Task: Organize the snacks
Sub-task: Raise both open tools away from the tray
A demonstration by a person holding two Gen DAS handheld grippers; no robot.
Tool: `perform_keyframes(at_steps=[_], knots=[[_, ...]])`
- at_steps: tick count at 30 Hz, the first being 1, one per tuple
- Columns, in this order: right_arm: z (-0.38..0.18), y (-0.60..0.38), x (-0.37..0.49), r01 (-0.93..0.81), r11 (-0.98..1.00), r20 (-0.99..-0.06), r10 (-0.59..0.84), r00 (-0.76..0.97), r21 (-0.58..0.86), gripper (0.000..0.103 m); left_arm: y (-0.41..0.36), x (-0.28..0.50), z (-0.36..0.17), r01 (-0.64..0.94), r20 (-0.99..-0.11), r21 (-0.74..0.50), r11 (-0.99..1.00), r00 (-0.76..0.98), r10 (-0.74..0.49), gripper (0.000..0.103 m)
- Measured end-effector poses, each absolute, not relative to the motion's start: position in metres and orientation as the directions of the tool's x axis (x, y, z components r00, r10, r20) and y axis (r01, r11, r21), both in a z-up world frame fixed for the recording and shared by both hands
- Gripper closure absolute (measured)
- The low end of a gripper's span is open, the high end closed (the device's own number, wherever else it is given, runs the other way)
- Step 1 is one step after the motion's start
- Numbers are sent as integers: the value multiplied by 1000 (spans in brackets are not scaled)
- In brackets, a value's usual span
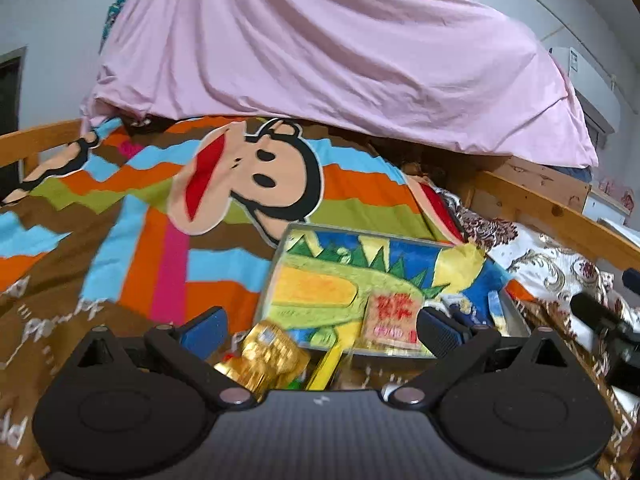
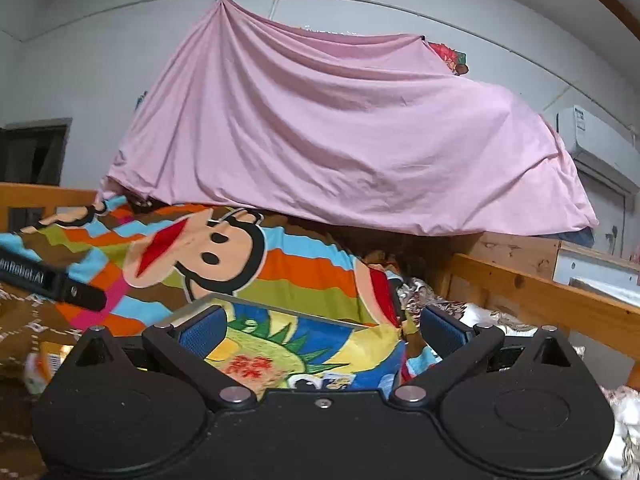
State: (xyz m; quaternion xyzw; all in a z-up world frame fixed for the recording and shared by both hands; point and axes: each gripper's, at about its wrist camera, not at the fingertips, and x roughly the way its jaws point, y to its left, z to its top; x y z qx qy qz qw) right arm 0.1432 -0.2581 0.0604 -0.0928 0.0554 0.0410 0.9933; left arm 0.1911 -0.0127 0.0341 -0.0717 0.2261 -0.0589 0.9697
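Surveying both wrist views, I see a striped cartoon-monkey bedspread (image 1: 132,216) covering the bed, a pink sheet (image 2: 340,132) draped from a ceiling line behind it, and a wooden bed rail (image 1: 560,216) along the right side. I find the dinosaur-print tray (image 1: 360,276) lying on the bedspread ahead of the left gripper (image 1: 320,326), tilted up at its far edge, its long axis running left to right across the view. A red-lettered snack packet (image 1: 394,320) lies on the tray near its front edge; a gold-wrapped snack (image 1: 268,354) and a yellow packet (image 1: 324,368) sit just in front of the tray, low between the left fingers (image 1: 206,328). I read the left jaws as fully spread with nothing clamped. The right gripper (image 2: 320,326) is likewise spread wide and empty, with the tray's printed surface (image 2: 288,344) showing beyond the gap. Open bedspread extends left of the tray; on the right, the rail and a floral quilt (image 1: 552,268) bound the working area.
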Motion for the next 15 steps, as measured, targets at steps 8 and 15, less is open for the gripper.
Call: perform_keyframes(at_steps=[8,15], knots=[[52,-248,105,-127,980,-201,94,975,-156,1,1,141,13,35,-508,-165,986,854,-115,1],[44,-235,80,-165,976,-296,116,948,-145,1,3,107,-3,34,-537,-125,992,838,-96,1]])
